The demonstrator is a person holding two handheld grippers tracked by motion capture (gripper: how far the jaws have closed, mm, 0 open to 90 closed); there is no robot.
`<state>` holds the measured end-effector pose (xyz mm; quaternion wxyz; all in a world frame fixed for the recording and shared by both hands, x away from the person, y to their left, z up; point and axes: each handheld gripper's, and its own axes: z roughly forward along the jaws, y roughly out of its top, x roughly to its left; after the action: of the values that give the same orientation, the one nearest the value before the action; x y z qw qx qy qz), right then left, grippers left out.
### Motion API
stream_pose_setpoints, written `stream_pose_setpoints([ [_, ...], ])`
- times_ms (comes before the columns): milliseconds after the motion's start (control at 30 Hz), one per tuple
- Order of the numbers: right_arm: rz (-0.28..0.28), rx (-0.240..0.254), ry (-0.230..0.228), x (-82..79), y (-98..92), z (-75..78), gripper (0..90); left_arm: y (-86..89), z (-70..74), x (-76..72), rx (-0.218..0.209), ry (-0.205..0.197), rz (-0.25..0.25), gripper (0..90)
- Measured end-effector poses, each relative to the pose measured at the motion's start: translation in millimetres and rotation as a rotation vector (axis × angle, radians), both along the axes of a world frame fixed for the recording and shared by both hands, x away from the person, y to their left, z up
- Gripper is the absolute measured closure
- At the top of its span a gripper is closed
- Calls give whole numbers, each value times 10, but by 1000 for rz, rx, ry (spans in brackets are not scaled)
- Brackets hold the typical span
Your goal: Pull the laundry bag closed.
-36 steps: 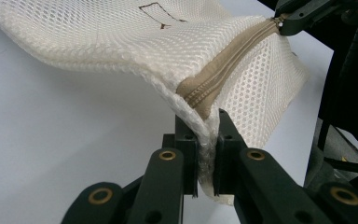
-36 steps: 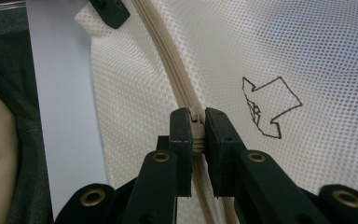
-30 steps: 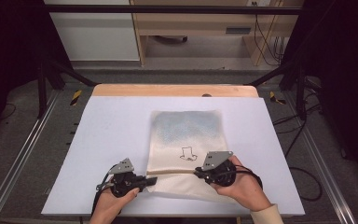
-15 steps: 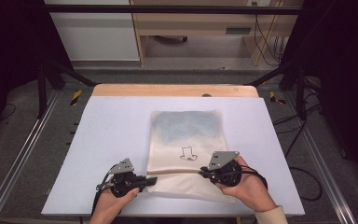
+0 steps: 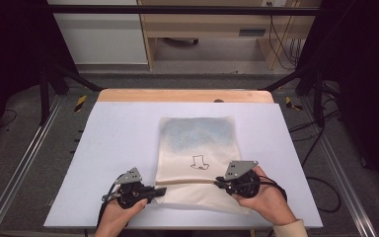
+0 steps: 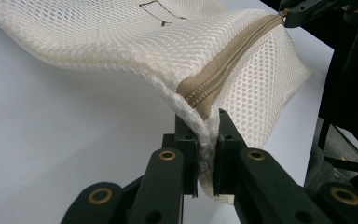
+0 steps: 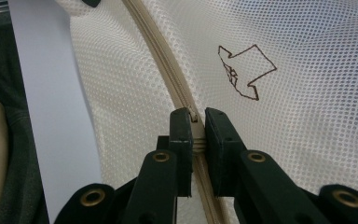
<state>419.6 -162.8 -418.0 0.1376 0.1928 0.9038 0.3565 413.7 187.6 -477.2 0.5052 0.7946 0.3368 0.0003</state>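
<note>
Mesh made up the one bag (image 5: pixel 196 148), lying on the table (image 5: pixel 108 148) near its front edge. Two grippers pinched it: the left gripper (image 6: pixel 206 140) clamped the bag's corner, the right gripper (image 7: pixel 199 135) clamped its single zipper (image 7: pixel 168 70).

The white table top (image 5: pixel 113 148) has a wooden strip (image 5: pixel 185 95) running along its far edge. Aluminium rails (image 5: pixel 22 168) flank the table on both sides, and black frame struts (image 5: pixel 54 74) angle down at the rear corners. Yellow-and-black hazard tape marks (image 5: pixel 80 102) sit on the grey floor near each far corner. Behind the table stand a white cabinet (image 5: pixel 96 37) and a light wooden bench (image 5: pixel 212 24). Black cables (image 5: pixel 279 37) hang beside the bench.
</note>
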Motion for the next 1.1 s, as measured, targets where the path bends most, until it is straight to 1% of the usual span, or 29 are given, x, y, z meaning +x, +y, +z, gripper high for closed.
stream_pose_setpoints([
  [67,-3,-4,-2,-1,-16,-2,819,1,1,0,-4,1,0,830],
  [133,-6,5,2,-7,-30,0,819,-1,0,0,-3,1,-1,830],
  [167,-8,-1,0,-8,-35,0,819,-1,-3,1,-2,2,-2,830],
  [233,-9,6,2,-10,-48,-6,819,-3,-7,1,-1,6,-1,830],
  [300,-8,-1,0,-11,-56,-11,819,-2,-7,2,-1,7,-2,830],
  [400,-12,8,4,-15,-65,-15,819,-6,-9,-1,-1,6,-2,830],
  [933,-8,6,3,-30,-68,-33,819,-7,-6,-2,5,1,-2,830],
  [1100,-13,4,4,-29,-96,-35,819,-6,-6,-1,7,1,-1,830],
])
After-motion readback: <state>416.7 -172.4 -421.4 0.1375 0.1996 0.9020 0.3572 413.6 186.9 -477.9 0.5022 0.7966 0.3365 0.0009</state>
